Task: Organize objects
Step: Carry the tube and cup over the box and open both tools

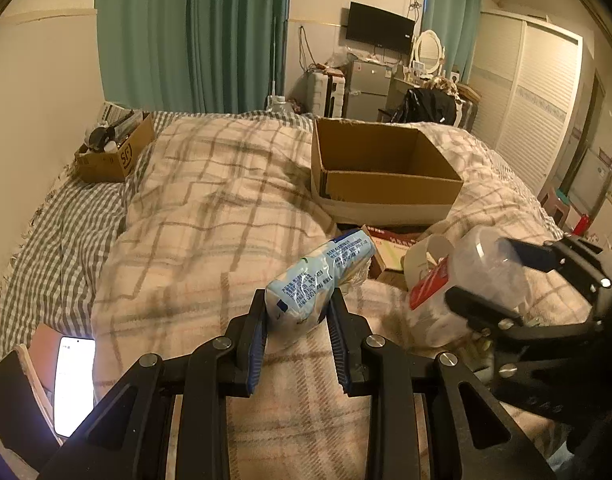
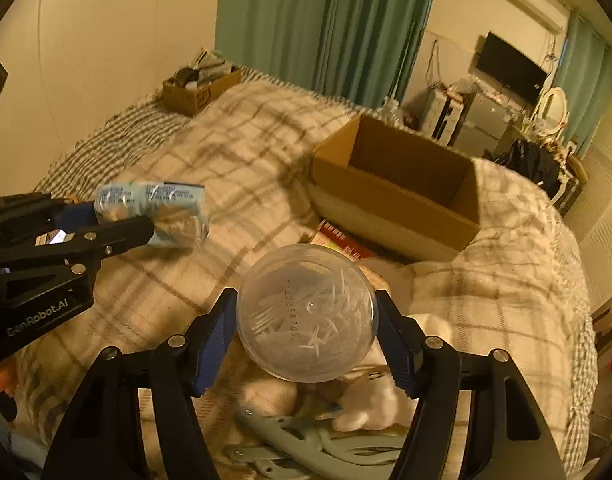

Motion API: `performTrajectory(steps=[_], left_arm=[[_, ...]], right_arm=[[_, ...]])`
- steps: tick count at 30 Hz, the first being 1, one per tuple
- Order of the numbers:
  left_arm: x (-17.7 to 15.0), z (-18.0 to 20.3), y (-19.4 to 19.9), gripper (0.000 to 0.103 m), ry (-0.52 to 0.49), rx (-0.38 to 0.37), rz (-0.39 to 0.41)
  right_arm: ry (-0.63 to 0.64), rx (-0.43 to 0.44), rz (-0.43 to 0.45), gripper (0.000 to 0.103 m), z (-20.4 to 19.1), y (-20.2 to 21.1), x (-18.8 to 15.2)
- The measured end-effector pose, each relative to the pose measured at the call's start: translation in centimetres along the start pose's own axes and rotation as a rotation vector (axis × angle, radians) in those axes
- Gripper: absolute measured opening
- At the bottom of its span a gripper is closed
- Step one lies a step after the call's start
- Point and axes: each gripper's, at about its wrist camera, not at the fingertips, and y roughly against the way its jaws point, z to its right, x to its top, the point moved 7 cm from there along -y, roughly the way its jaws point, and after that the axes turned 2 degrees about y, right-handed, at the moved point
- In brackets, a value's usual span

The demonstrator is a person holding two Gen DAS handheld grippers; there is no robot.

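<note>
My left gripper (image 1: 295, 312) is shut on a light blue tissue pack (image 1: 318, 276) and holds it above the plaid blanket; it also shows in the right wrist view (image 2: 151, 216). My right gripper (image 2: 306, 320) is shut on a clear round plastic jar (image 2: 308, 314) with small white sticks inside; the jar also shows in the left wrist view (image 1: 482, 276), with a red label. An open, empty cardboard box (image 1: 382, 168) sits on the bed ahead of both grippers, also in the right wrist view (image 2: 402, 188).
A red-and-green flat box (image 1: 390, 248) and a white cup (image 1: 426, 256) lie in front of the cardboard box. A smaller filled box (image 1: 113, 148) stands at the bed's far left. A lit phone (image 1: 73, 384) lies near left. Grey hangers (image 2: 306, 444) and a soft toy (image 2: 370, 404) lie below the jar.
</note>
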Motion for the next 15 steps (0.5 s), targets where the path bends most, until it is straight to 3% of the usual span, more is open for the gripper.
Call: performTrajectory(steps=[8,15], left_arm=[[4.1,1.7,0.8,0.028,-0.019,0.008,0.09],[11.1,3.3,-0.1,0.028,-0.073,0.003,0.131]], right_arm=[[0.036,-0.07,0.067,0.066,2.6,2.0,3.3],[0.039,-0.164,0.149,0.066,7.2,3.8,9.2]])
